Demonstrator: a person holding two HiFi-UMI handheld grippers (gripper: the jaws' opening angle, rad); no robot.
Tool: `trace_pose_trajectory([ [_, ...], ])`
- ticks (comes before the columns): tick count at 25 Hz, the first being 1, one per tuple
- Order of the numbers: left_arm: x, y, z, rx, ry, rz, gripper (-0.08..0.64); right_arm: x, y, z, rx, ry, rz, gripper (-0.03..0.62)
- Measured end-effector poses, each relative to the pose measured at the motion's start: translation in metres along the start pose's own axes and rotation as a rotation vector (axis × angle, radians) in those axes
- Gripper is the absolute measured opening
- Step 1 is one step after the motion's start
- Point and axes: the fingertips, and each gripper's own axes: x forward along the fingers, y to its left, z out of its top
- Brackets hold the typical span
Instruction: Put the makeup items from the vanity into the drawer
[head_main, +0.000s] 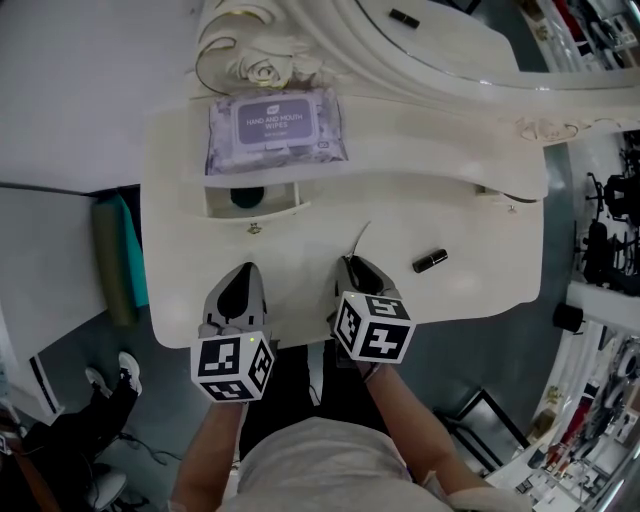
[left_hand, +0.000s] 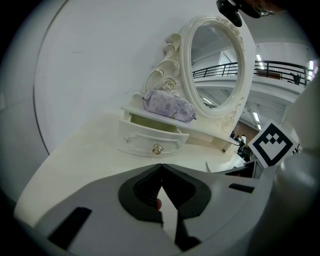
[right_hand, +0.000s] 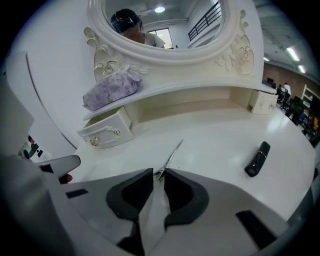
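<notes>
Silver hair clip (right_hand: 172, 155) seemingly pinched by right gripper (right_hand: 159, 172), tilted down; left gripper (left_hand: 161, 166) closed.

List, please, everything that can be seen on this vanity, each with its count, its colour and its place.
vanity: one, white, fills the middle of the head view
mirror: one, oval, white carved frame, at the vanity's back
pack of wipes: one, purple, on the shelf over the open drawer
open drawer: one, white, at the left under the shelf
shut drawer: one, white, at the right end of the shelf
round item: one, dark, inside the open drawer; kind unclear
hair clip: one, silver, on the tabletop
tube: one, black, on the tabletop right of the clip
left gripper: one, grey, jaws together, empty
right gripper: one, grey, jaws on the clip's near end
</notes>
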Motion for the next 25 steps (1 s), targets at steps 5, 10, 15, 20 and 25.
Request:
trace_pose_trajectory([
  [5,0.0,-0.002,0.001,-0.006,-0.009,0.009,0.003,-0.012,-0.002,0.003,0.001,-0.029,0.022,0.075],
  [10,-0.001,-0.013,0.001,-0.012,-0.022,0.008,0.003,-0.022,-0.008,0.008,-0.006,-0.052,0.039,0.074],
  [15,-0.009,-0.022,0.002,-0.017,-0.046,0.024,0.003,-0.032,-0.005,0.014,-0.031,-0.068,0.075,0.074],
  [20,-0.028,-0.018,0.002,-0.037,-0.084,0.082,0.003,-0.042,0.013,0.02,-0.082,-0.079,0.137,0.074],
  [25,-0.051,-0.003,0.003,-0.06,-0.132,0.163,0.003,-0.051,0.041,0.03,-0.154,-0.093,0.208,0.074],
])
